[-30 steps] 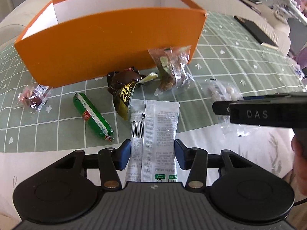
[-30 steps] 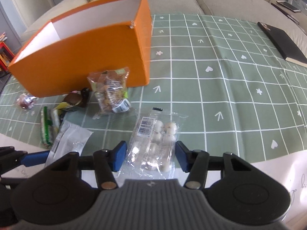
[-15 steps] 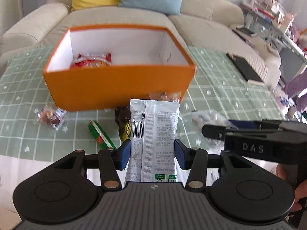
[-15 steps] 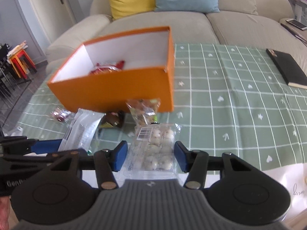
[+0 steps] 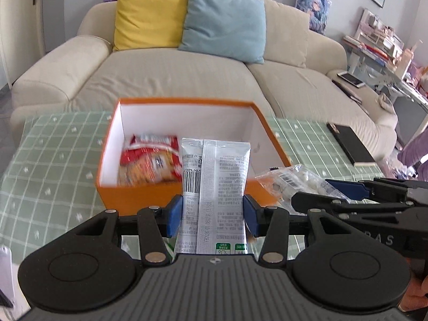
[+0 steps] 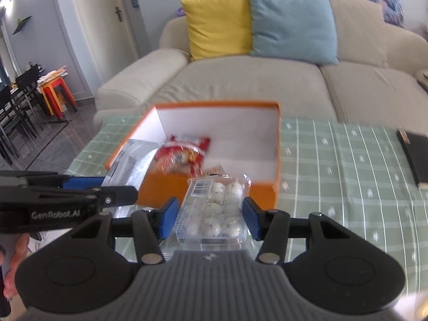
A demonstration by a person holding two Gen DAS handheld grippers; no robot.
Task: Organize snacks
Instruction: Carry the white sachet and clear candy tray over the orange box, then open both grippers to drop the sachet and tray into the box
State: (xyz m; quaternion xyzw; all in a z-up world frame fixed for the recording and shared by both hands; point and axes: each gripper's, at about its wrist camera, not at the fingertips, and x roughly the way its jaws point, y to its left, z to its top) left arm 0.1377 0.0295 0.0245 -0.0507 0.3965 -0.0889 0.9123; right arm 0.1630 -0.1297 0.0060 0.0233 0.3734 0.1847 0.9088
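Item 1: white snack packet [image 5: 215, 195]. Long axis runs forward along the left gripper [image 5: 212, 215], its printed back with barcode facing the camera and its far end reaching out over the near wall of the orange box [image 5: 139, 200]. Both blue pads press its long edges, so the left gripper is clamped on it, held raised above the desk [image 5: 50, 160] and roughly level, pointed at the box and the sofa [image 5: 171, 72] beyond.

Item 2: clear pack of white round sweets [image 6: 214, 211]. Long axis also runs forward between the fingers of the right gripper [image 6: 210, 218], barcode end farthest from the camera, just short of the box's near wall. The right gripper is closed on its side edges, held beside the other one, to its right, at similar height.

Item 3: red snack bag [image 5: 149, 160]. Lies on the floor of the box, toward its left side in the left wrist view.

Item 4: black notebook [image 5: 350, 144]. Lies flat on the green checked cloth, well apart to the right of the box.

Backdrop: yellow cushion [image 5: 149, 16] and blue cushion [image 5: 224, 21] upright on the sofa.
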